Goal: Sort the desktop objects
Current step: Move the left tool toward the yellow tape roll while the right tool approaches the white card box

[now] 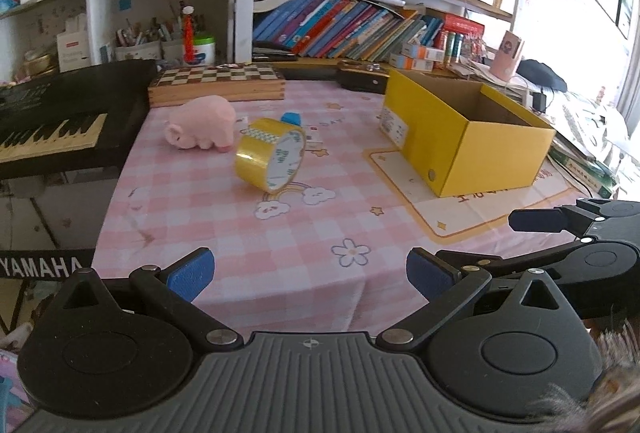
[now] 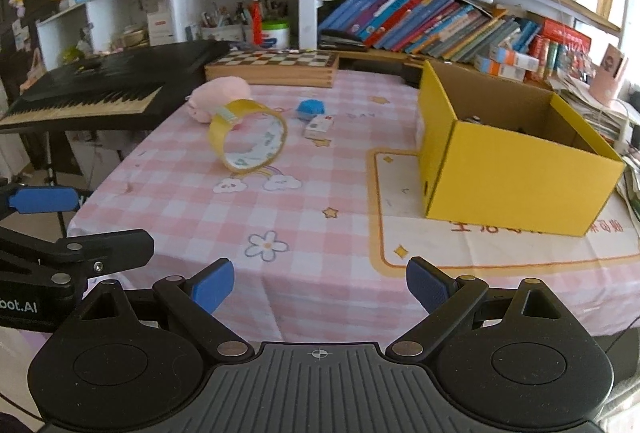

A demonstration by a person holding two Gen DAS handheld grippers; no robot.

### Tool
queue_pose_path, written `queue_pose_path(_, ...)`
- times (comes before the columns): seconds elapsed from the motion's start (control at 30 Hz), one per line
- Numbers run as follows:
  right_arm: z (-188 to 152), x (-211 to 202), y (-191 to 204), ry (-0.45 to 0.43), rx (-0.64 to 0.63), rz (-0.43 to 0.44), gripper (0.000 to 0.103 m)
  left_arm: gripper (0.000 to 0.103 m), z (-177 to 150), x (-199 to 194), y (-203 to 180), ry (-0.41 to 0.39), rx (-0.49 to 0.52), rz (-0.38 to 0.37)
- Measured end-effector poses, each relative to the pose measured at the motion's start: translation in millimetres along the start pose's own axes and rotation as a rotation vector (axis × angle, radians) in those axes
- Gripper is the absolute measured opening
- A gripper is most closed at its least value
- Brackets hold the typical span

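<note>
Both the left gripper (image 1: 310, 275) and the right gripper (image 2: 320, 287) are held with fingers apart, empty, at the near edge of the table (image 1: 280, 253). The yellow box (image 2: 516, 169) is placed at the right edge; the pink pig (image 1: 202, 123), tape roll (image 1: 270, 155) and blue object (image 2: 311, 108) are seen toward the far left corner.

"YAMAHA" in white on the black keyboard stand strap (image 1: 42, 267), "bot.AI" in white on the left gripper (image 2: 18, 307) body, other labels unreadable

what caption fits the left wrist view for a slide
Open left gripper faces tape roll, pink plush pig and yellow box.
</note>
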State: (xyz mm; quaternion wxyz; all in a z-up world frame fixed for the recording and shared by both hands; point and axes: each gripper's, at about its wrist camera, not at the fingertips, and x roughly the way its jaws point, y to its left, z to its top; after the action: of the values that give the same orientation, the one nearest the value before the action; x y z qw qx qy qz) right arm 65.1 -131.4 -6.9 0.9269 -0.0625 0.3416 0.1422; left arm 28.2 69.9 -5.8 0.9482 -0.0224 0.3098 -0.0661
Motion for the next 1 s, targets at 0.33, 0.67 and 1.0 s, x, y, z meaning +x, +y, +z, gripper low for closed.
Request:
queue_pose_path(0.33,10,5,6,-0.01,-0.03,0.002,0.096,0.103,4,1,7,-0.016,-0.016,0.0)
queue_pose_path(0.67,18,21,1,0.0,-0.043,0.013,0.096,0.103,12,13,6,-0.022,-0.012,-0.001)
queue_pose_path(1.0,41,51,-8,0.015,-0.078,0.065,0.096,0.103,26,42,16,0.014,-0.078,0.036)
